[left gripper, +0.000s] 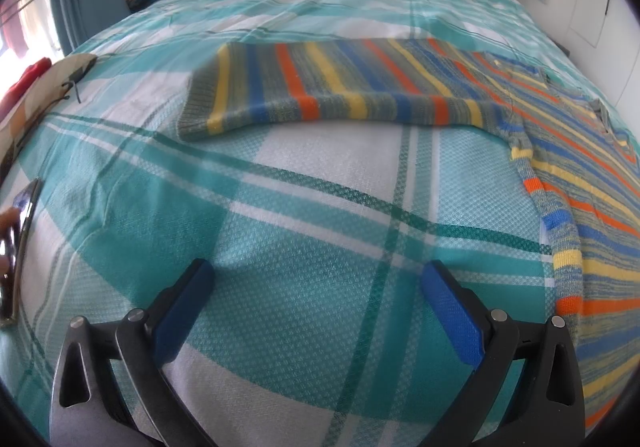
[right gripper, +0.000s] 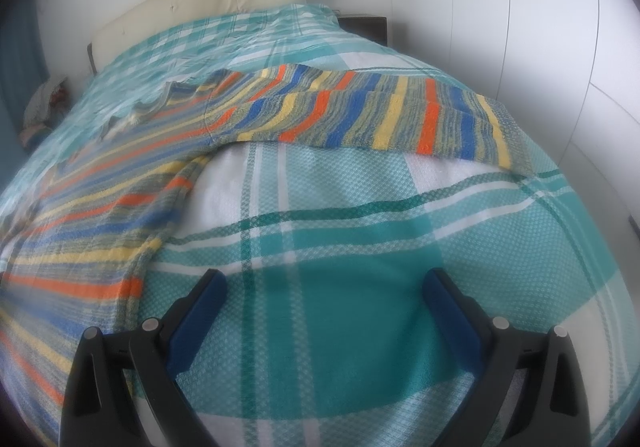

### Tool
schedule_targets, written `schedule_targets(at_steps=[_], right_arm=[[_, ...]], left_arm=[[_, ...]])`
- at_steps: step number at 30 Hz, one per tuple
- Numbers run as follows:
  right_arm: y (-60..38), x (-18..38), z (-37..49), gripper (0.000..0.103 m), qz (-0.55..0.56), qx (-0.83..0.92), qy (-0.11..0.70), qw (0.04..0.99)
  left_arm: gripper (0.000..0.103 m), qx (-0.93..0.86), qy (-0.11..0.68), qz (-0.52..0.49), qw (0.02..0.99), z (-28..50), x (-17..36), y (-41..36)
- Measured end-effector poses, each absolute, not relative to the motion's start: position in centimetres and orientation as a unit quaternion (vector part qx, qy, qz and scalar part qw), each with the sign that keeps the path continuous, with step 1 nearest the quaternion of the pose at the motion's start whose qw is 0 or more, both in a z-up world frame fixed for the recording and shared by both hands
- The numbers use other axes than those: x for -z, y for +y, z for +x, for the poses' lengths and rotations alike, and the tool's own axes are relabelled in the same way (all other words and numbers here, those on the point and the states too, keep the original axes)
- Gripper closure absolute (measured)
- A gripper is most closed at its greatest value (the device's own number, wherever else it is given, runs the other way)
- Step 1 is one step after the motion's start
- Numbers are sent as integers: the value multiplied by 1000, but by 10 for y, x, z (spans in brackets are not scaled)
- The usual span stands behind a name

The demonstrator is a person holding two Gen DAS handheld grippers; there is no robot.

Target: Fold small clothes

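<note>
While both claws gape empty, left claw [left gripper: 318, 275] & right claw [right gripper: 324, 283] sit near sweater [left gripper: 360, 87].

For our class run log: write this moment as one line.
left gripper: open, empty | right gripper: open, empty | striped sweater: flat on bed, sleeves spread, unfolded

Teal plaid bed [right gripper: 360, 247], cream headboard [right gripper: 200, 3], white walls [right gripper: 480, 7]
</note>
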State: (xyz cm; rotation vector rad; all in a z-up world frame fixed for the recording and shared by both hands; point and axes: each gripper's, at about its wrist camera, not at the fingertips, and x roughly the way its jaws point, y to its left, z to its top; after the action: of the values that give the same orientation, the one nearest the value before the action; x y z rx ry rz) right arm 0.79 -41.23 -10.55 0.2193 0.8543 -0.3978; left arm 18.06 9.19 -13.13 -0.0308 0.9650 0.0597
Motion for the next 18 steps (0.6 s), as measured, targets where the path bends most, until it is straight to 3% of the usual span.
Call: schedule_targets(at_steps=[18], right_arm=[[-412, 107, 10, 4, 102, 194, 415, 883]], left_arm=[[0, -29, 464, -15, 885, 181, 132, 92]])
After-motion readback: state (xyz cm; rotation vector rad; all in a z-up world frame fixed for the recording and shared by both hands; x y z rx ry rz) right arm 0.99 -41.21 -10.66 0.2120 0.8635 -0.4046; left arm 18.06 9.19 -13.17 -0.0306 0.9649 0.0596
